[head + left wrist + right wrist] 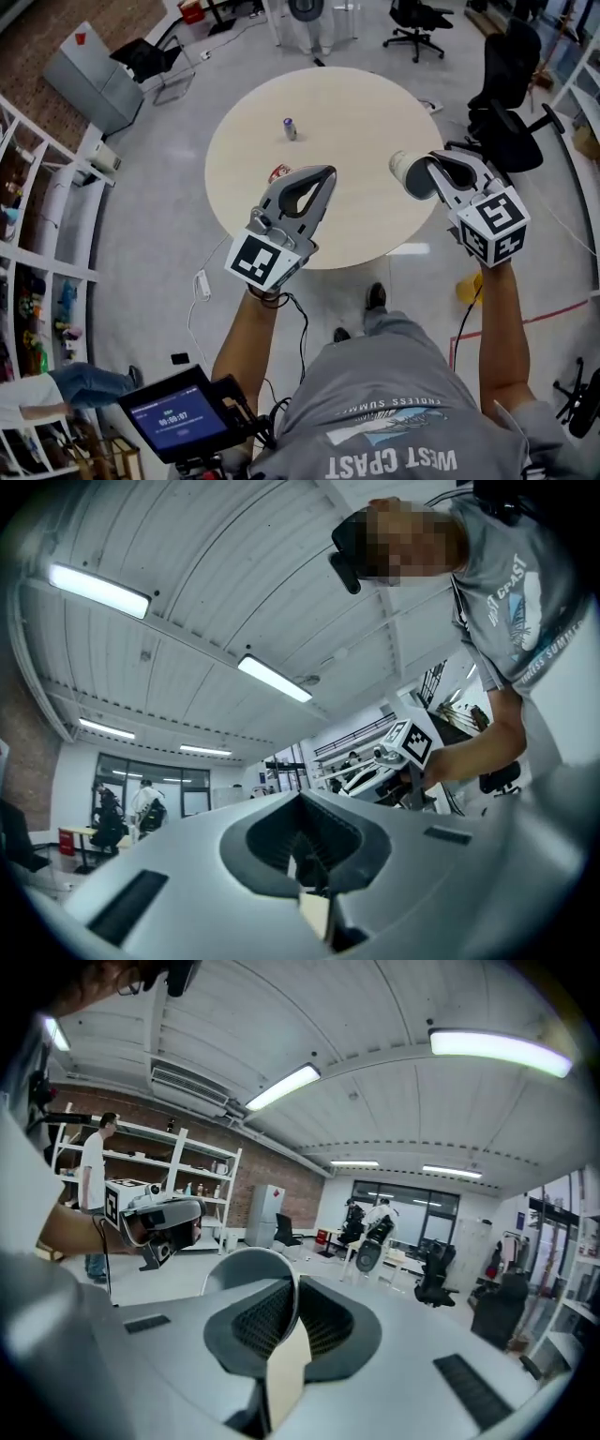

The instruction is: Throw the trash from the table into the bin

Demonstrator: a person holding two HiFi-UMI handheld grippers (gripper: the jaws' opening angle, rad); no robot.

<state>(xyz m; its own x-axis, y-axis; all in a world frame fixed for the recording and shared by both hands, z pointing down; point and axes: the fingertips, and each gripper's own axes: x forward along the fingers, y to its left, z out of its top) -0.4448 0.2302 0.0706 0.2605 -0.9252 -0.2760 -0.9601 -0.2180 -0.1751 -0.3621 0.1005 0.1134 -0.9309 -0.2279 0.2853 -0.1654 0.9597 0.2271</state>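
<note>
Above round worktop point(361, 108), right tongs point(425, 172) clamped on paper cup point(404, 174). Left tongs point(325, 175) together, empty. Can point(290, 128) and red-white scrap point(278, 172) lie on worktop. Bin not in view. Advice: keep squeeze gentle, cup steady, find bin before release.

One table point(366, 112); one can point(290, 128); one cup point(405, 174); one red-white scrap point(278, 172); two grippers point(328, 173) point(429, 167).

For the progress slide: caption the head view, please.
Right claw grips a pale cup over the round table; a small can and a red item lie on it.
</note>
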